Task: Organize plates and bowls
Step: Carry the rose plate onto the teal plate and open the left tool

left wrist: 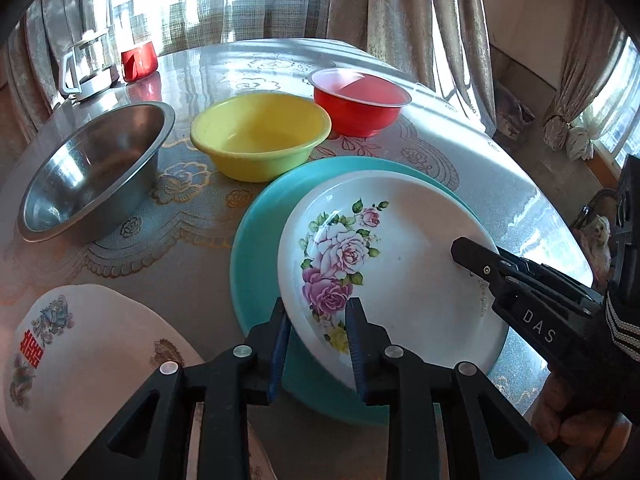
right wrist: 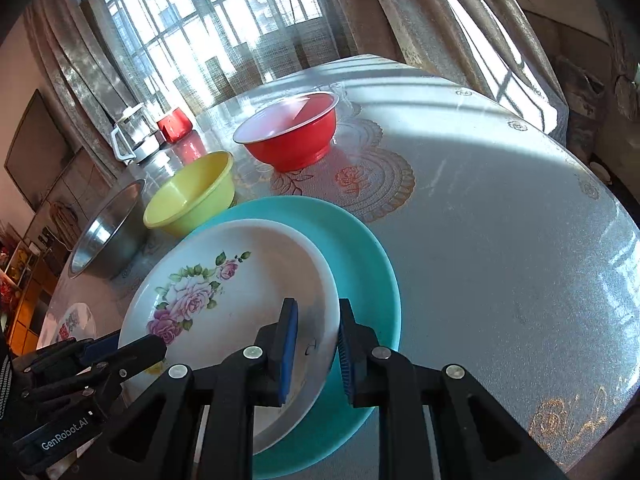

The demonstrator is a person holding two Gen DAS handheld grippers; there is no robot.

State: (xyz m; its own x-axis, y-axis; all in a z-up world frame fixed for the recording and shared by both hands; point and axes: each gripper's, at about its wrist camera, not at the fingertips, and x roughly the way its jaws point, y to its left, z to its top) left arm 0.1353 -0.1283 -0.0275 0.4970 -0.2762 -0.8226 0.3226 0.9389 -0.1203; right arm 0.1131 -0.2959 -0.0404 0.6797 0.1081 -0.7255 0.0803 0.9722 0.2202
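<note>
A round table [left wrist: 500, 168] under a glossy, lace-patterned cover stood before tall curtained windows, sunlight striping its far side. Near its middle lay a teal plate [left wrist: 256, 240], and on top of it a white plate printed with pink roses [left wrist: 392, 240], sitting slightly tilted, its near edge raised off the teal one. The left gripper [left wrist: 318, 332] straddled the near rim of the rose plate, one blue pad outside the rim and the other over the printed face; a gap showed between the pads and the plate, so I could not tell whether they were gripping it or merely around it. The right gripper [right wrist: 318, 340] held the opposite rim, its jaws nearly closed with the rim between the pads, clenched on the rose plate as far as the right wrist view showed. A striped sleeve cuff [left wrist: 618, 328] sat behind that gripper. Behind the plates stood three bowls in a loose row: a steel bowl [left wrist: 92, 168] at the left, a yellow bowl [left wrist: 260, 136] just beside the teal plate, and a red bowl [left wrist: 360, 100] further back. Another white plate with a red and blue design [left wrist: 80, 360] lay apart at the near left. At the far left edge stood a glass pitcher [left wrist: 86, 64] and a red container [left wrist: 138, 60].
</note>
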